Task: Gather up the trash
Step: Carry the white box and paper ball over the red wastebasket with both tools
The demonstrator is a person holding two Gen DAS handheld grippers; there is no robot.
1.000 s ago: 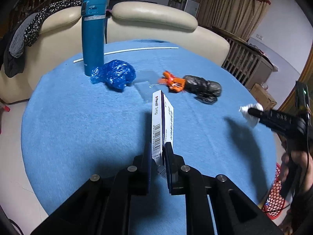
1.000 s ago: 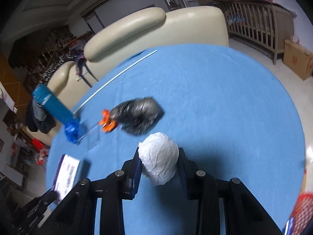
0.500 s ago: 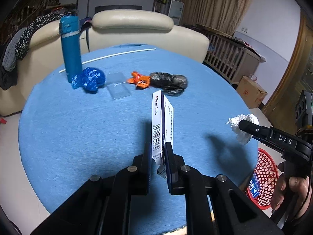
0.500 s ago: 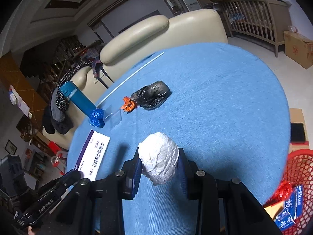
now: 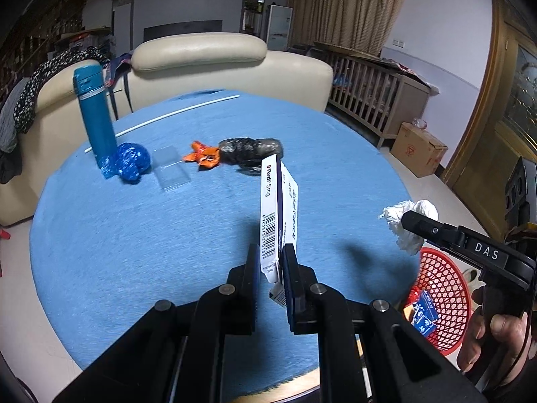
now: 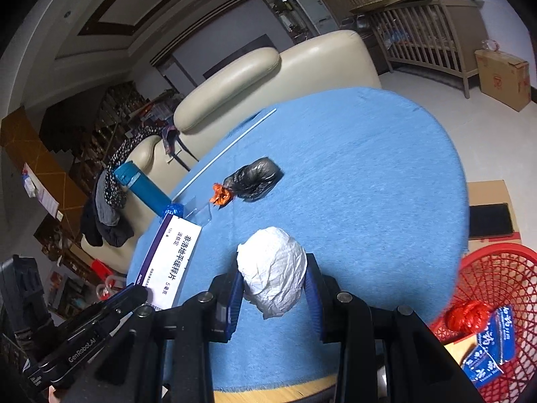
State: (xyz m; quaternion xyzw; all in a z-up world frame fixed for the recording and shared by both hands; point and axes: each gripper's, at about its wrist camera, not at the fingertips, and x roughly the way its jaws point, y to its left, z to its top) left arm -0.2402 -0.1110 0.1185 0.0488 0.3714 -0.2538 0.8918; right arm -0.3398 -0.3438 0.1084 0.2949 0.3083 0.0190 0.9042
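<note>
My left gripper (image 5: 271, 265) is shut on a white and purple medicine box (image 5: 278, 208), held upright above the blue round table (image 5: 134, 241). My right gripper (image 6: 272, 288) is shut on a crumpled white paper ball (image 6: 272, 280), near the table's front edge; it also shows in the left wrist view (image 5: 407, 223). A red mesh basket (image 6: 496, 288) stands on the floor at the right and holds a red wad and blue packets. On the table lie a black bag (image 5: 250, 147), an orange wrapper (image 5: 203, 156), a blue bag (image 5: 129, 161) and a clear plastic piece (image 5: 171, 171).
A teal bottle (image 5: 95, 117) stands at the table's far left, with a thin white rod (image 5: 167, 116) behind it. A cream sofa (image 5: 201, 63) curves round the far side. A cardboard box (image 5: 418, 149) sits on the floor at the right.
Both grippers have pulled back from the table's middle towards its front right edge, each keeping its load. The red basket has come into view.
</note>
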